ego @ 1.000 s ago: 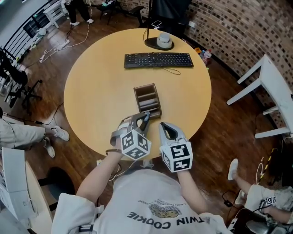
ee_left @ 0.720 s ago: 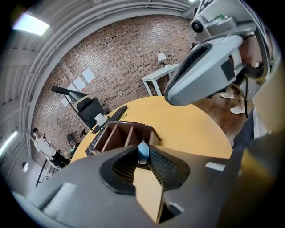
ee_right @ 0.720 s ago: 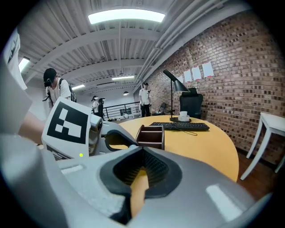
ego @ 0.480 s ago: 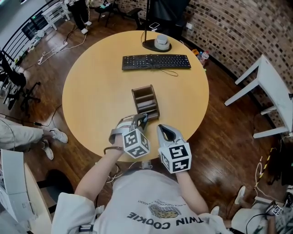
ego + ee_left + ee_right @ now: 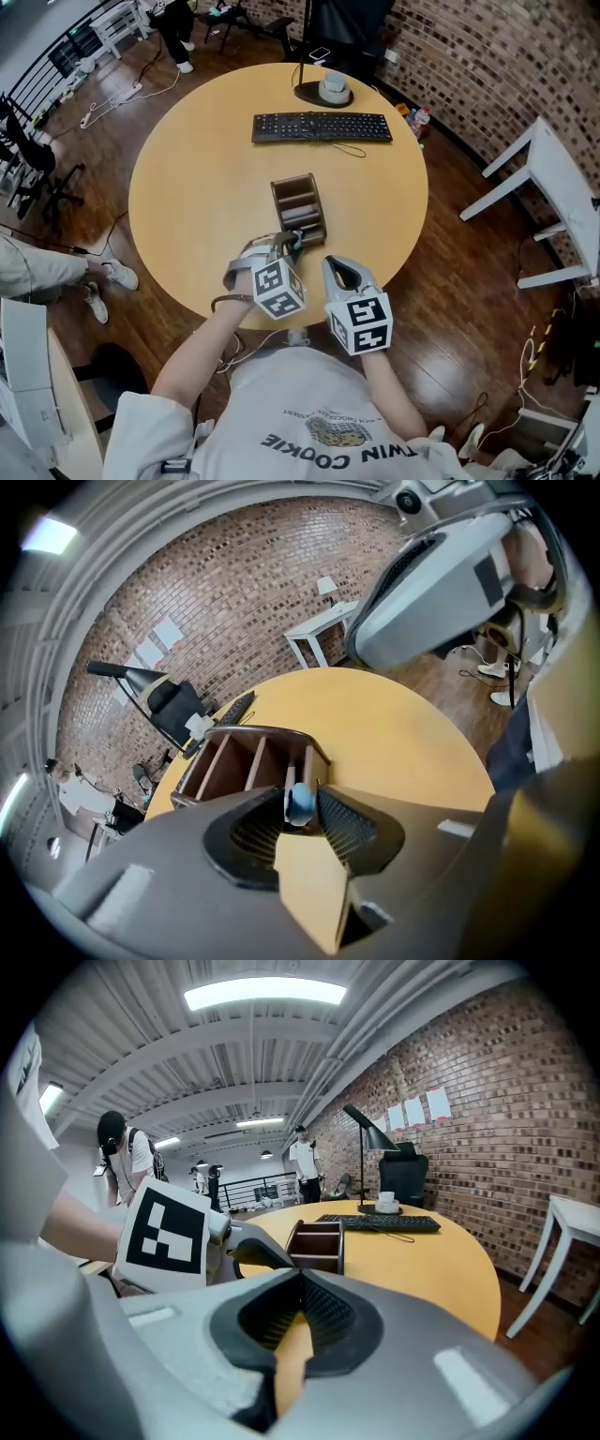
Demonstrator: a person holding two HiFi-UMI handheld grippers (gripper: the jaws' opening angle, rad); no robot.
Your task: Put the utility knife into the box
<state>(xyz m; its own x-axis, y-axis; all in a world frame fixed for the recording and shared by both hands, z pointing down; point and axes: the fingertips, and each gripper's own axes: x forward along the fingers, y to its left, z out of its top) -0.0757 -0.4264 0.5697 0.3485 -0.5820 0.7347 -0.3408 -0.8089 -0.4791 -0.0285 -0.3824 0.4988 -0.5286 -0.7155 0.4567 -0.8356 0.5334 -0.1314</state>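
A brown wooden box (image 5: 299, 208) with several compartments stands in the middle of the round table (image 5: 187, 187). My left gripper (image 5: 290, 242) is at the box's near end, and its jaws are opening. The utility knife (image 5: 300, 803) stands between them, its blue end showing right at the box's (image 5: 251, 761) near compartment; the pads no longer seem to press on it. In the head view only a dark bit of the knife (image 5: 295, 243) shows. My right gripper (image 5: 343, 273) hangs beside the left one, near the table's front edge, shut and empty. The box (image 5: 319, 1245) lies ahead of it.
A black keyboard (image 5: 322, 126) and a lamp base with a white cup (image 5: 326, 89) sit at the table's far side. A white side table (image 5: 548, 178) stands to the right on the wooden floor. People (image 5: 127, 1162) stand in the background.
The left gripper has stayed at the box's near end and turned slightly. The knife shows lower between its jaws than before. The right gripper has not moved.
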